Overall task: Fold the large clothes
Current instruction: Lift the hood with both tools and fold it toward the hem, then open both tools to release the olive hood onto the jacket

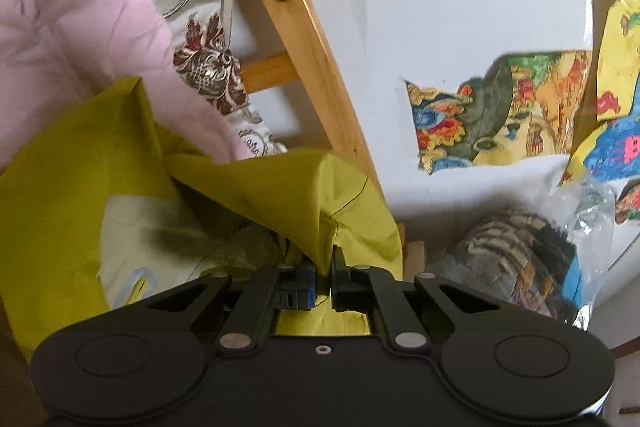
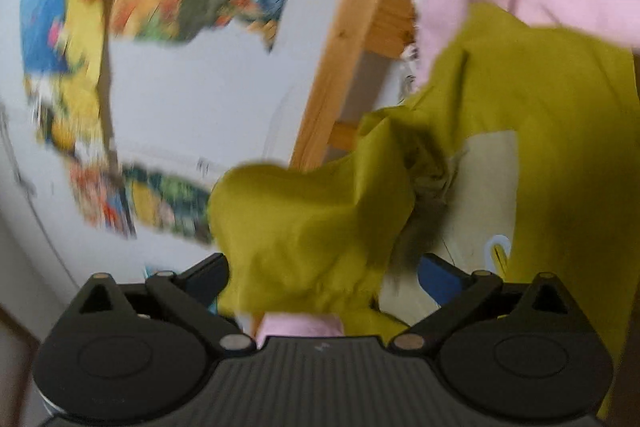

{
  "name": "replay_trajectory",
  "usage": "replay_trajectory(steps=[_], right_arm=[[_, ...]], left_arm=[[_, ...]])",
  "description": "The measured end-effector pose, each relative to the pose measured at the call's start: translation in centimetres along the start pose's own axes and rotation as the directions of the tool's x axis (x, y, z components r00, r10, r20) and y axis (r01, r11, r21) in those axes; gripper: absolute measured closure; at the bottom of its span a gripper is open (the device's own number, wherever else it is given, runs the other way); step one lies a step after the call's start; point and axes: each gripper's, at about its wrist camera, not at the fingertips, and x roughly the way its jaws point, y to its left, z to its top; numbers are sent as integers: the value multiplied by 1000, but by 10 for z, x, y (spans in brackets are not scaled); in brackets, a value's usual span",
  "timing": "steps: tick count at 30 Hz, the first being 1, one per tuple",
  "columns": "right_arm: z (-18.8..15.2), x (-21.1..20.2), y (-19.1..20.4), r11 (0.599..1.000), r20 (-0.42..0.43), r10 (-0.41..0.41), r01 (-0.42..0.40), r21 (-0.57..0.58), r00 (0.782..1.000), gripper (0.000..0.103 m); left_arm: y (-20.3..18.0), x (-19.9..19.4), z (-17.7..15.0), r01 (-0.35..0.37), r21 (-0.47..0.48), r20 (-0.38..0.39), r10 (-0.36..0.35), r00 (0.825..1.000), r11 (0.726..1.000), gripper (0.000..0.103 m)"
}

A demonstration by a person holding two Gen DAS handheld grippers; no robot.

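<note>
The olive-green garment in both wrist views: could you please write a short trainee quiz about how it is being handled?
1. True or false: the left gripper is shut on the olive-green garment.
2. The right gripper's jaws are: A) shut, B) spread wide around bunched fabric.
3. What colour is the cloth lying behind the garment?

Key: 1 true; 2 B; 3 pink.
</note>
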Motion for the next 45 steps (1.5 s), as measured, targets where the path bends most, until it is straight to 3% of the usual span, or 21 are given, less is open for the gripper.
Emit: replay_trajectory(steps=[3,4,6,7,8,10,12,15,20,26,28,32,36,39,42,45], right_arm=[[11,16,-16,997,51,18,-22,76,999,0],[13,23,-18,996,57,6,-11,86,998,10],[18,37,-16,998,35,-22,20,51,999,44],[24,44,-9,999,33,-53,53,11,998,72],[31,49,-1,996,35,-79,80,-29,996,88],[40,55,14,991,50,-88,92,-92,995,97],[50,61,33,985,50,-86,93,-143,995,99],[56,59,61,948,9,-154,150,-282,988,99],[35,49,59,850,-68,-318,253,-462,946,99],[12,29,23,859,-120,-355,274,-432,927,99],[7,27,17,853,-115,-367,285,-437,923,99],[2,32,12,801,-77,-407,316,-509,910,99],[-5,42,15,683,-13,-465,349,-642,885,99],[-4,42,16,619,15,-493,363,-696,870,99],[-4,39,11,581,47,-505,380,-719,862,99],[-12,46,-1,549,72,-510,389,-740,857,99]], left_arm=[[6,-3,-8,21,-2,-13,-21,1000,1000,97],[7,-3,-10,22,14,-19,-22,1000,1000,97],[10,0,-10,15,43,-14,-14,1000,999,97],[10,3,-8,20,45,-11,-20,1000,999,97],[9,6,-5,32,59,0,-32,999,998,97],[4,9,-1,53,90,27,-55,998,995,97],[4,9,-2,81,62,24,-82,996,995,97],[6,4,-11,43,84,-6,-43,999,996,97],[49,0,-41,-48,77,-83,54,995,996,98],[93,-3,-68,-81,47,-140,87,986,996,99],[99,0,-73,-111,78,-145,122,982,991,99],[109,15,-81,-151,202,-114,176,978,968,98],[108,29,-88,-117,350,-146,177,973,929,95],[107,27,-91,-86,423,-160,168,973,902,87],[113,29,-90,-134,481,-138,226,964,866,92],[125,39,-85,-208,484,-120,300,946,850,95]])
